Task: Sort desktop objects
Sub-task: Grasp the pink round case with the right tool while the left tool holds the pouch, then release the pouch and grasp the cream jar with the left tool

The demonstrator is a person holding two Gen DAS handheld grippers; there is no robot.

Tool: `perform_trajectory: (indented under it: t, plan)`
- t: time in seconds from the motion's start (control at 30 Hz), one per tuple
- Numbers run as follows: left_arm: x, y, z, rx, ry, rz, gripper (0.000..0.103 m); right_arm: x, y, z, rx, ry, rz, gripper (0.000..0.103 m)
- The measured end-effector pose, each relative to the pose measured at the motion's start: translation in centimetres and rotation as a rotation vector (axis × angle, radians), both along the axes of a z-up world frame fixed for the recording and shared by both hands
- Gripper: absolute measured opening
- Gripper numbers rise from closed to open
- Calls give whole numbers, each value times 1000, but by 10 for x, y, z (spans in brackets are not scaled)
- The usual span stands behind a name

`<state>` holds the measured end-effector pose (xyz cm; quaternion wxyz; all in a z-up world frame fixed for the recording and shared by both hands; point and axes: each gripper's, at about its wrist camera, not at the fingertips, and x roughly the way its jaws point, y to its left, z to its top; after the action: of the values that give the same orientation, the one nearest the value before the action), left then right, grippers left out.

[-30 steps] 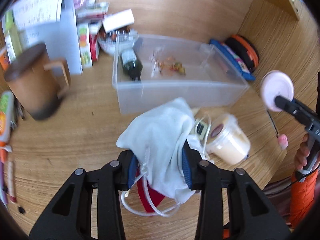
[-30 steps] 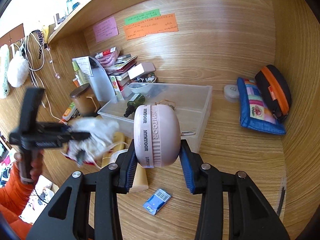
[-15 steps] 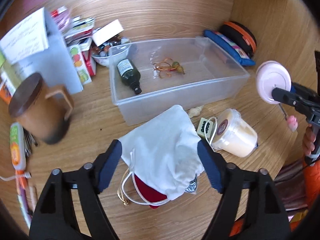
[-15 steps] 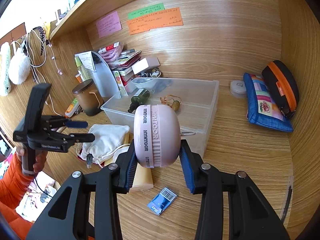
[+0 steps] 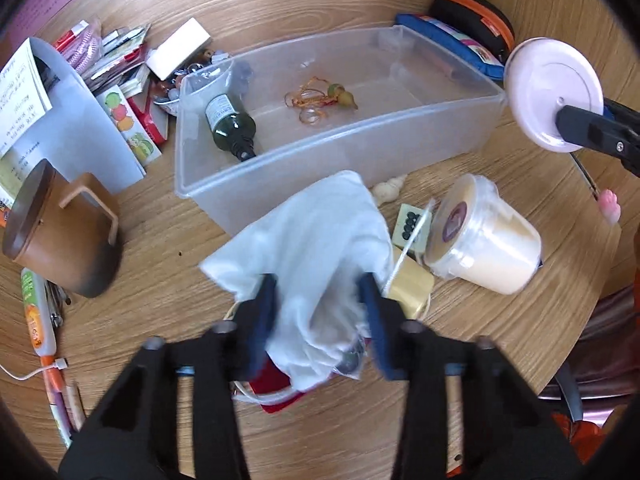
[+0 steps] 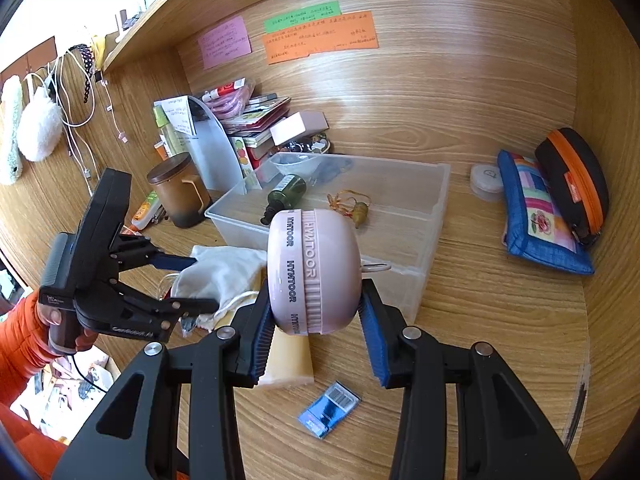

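My left gripper (image 5: 320, 320) is closing on a white drawstring pouch (image 5: 316, 240) lying on the desk in front of a clear plastic bin (image 5: 320, 160); its pads touch the cloth on both sides. The bin holds a dark green bottle (image 5: 230, 124) and an orange-corded gourd charm (image 5: 340, 96). My right gripper (image 6: 316, 312) is shut on a pink round HYNTOOR case (image 6: 312, 268), held above the desk in front of the bin (image 6: 424, 216). The case also shows at the right of the left wrist view (image 5: 552, 92). The pouch (image 6: 224, 272) and left gripper (image 6: 192, 280) show at the left of the right wrist view.
A white lidded tub (image 5: 484, 240) lies on its side right of the pouch. A brown mug (image 5: 60, 240) stands at left, with a paper stand and books behind. A blue pouch (image 6: 540, 216) and black-orange case (image 6: 572, 184) lie at right. A blue packet (image 6: 330, 408) lies near the front.
My left gripper let go of the pouch and opened wide half a second ago; now its fingers have closed in around the pouch again. The right gripper holds the pink case almost still.
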<state>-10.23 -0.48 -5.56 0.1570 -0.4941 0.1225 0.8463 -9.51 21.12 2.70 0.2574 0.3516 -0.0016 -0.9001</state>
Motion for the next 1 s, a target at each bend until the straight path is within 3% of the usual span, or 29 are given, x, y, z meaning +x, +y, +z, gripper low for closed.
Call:
perform_trajectory:
  t: [0.13,0.3,0.53,0.57,0.6,0.77,0.87,1.0]
  plan:
    - [-3,-10,10,39,-19,7,25,-12,-11,9,10,10,22,37]
    - [2,-22,30,69,24,22,22,-33,-23,17,5,4,36,37]
    - [4,-34,73,133,104,37,18,-46,-38,24,10,4,48,37]
    - [4,-35,80,140,116,36,15,-49,-39,24,15,2,47,37]
    - [4,-36,89,147,141,42,1,-52,-40,25,22,1,45,37]
    - [-10,-36,132,178,236,54,1,-71,-40,26,26,-18,36,37]
    - [-16,-32,133,154,241,50,1,-80,-41,22,35,-29,24,37]
    - [-27,-30,105,161,161,36,3,-89,-43,14,52,-47,29,37]
